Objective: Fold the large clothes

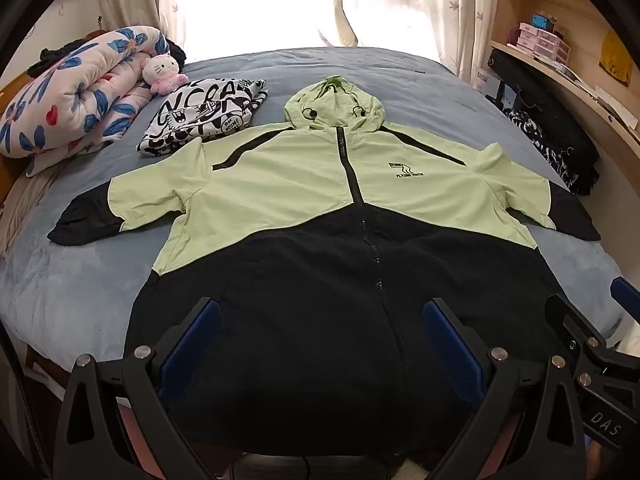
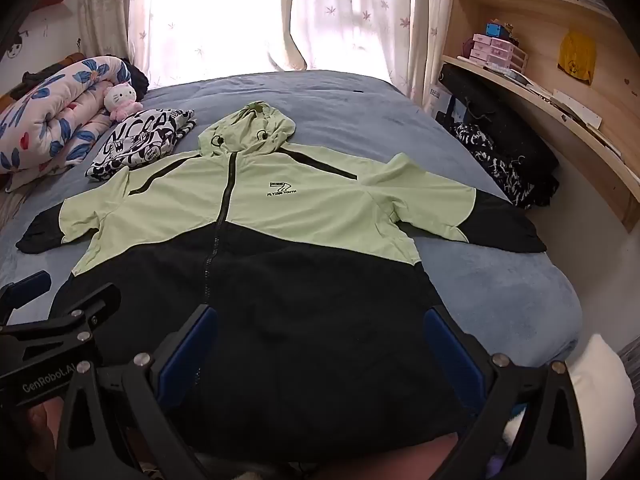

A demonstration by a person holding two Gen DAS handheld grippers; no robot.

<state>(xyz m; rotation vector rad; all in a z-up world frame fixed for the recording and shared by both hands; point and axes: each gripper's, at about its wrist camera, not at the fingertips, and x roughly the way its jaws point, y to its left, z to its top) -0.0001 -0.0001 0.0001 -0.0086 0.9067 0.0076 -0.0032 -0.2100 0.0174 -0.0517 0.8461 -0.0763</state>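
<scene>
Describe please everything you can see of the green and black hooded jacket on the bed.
The hooded jacket lies spread flat, front up, on the blue-grey bed cover. Its top half and hood are pale green, the lower body and cuffs black, in thin, slightly crinkled fabric. The black zipper is closed, both sleeves lie stretched sideways, and a small chest logo reads "FLYING YOUTH". The open left gripper and right gripper hover above its hem; no contact is visible.

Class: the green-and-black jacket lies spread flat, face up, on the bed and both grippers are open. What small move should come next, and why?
Probably bring the left gripper to the jacket's left sleeve to fold it inward. The jacket lies flat and zipped with both sleeves spread, and neither the left nor the right gripper holds anything yet.
</scene>
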